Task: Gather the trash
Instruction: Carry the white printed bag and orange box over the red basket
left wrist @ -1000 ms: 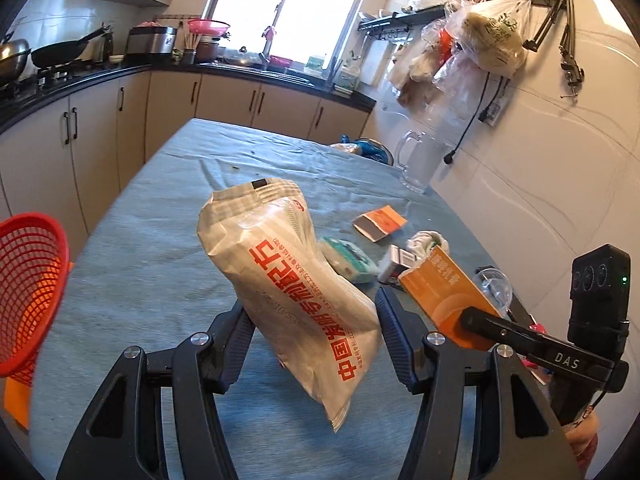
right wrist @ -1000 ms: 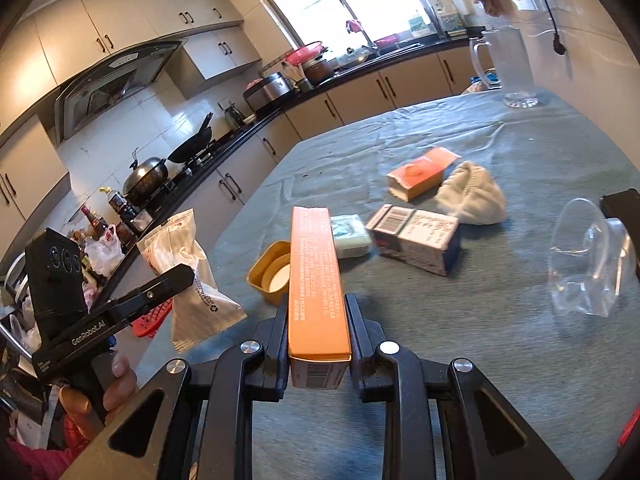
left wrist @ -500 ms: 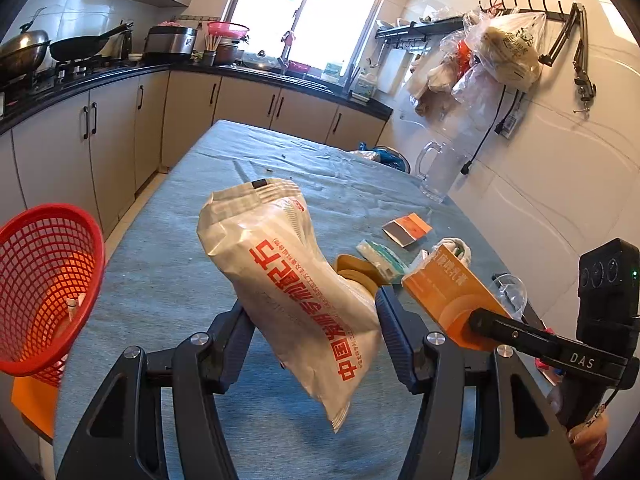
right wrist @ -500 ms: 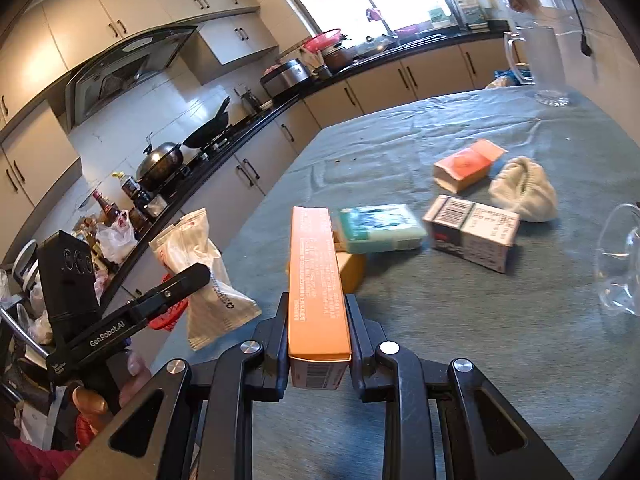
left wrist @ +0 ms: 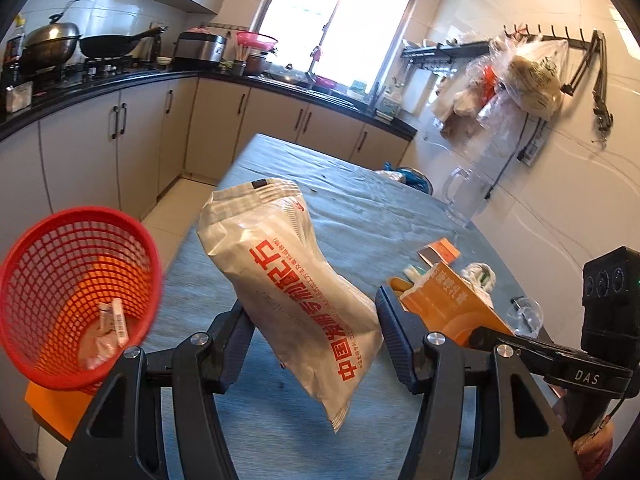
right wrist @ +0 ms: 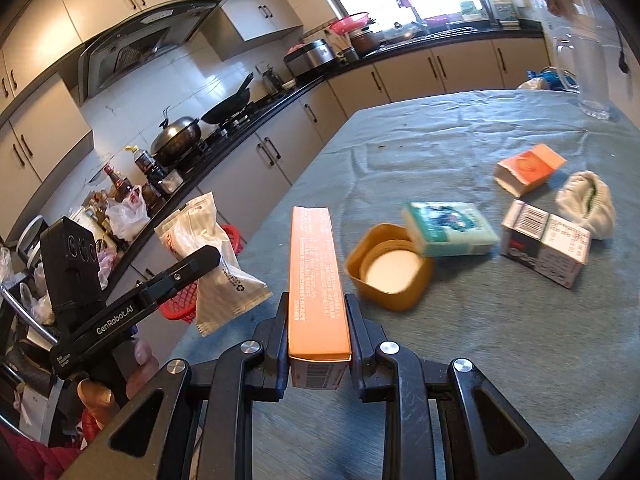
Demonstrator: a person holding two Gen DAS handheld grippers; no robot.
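My left gripper [left wrist: 314,330] is shut on a white snack bag with red print [left wrist: 292,276] and holds it above the table's left side. A red mesh basket [left wrist: 76,296] with a few scraps inside stands off the table's left edge. My right gripper [right wrist: 318,334] is shut on a long orange carton [right wrist: 316,276]. The bag [right wrist: 208,256] and left gripper also show at the left of the right wrist view. The carton [left wrist: 452,308] shows right of the bag in the left wrist view.
On the grey tablecloth [right wrist: 460,344] lie a yellow tub [right wrist: 390,268], a teal packet [right wrist: 448,230], a printed carton [right wrist: 546,244], a small orange box [right wrist: 528,168] and a white crumpled wad [right wrist: 588,204]. A clear jug [right wrist: 588,76] stands at the far right. Kitchen counters run along the left.
Both grippers have swung left, toward the table's left edge. The red basket now looks larger and nearer in the left wrist view. Both grips are unchanged.
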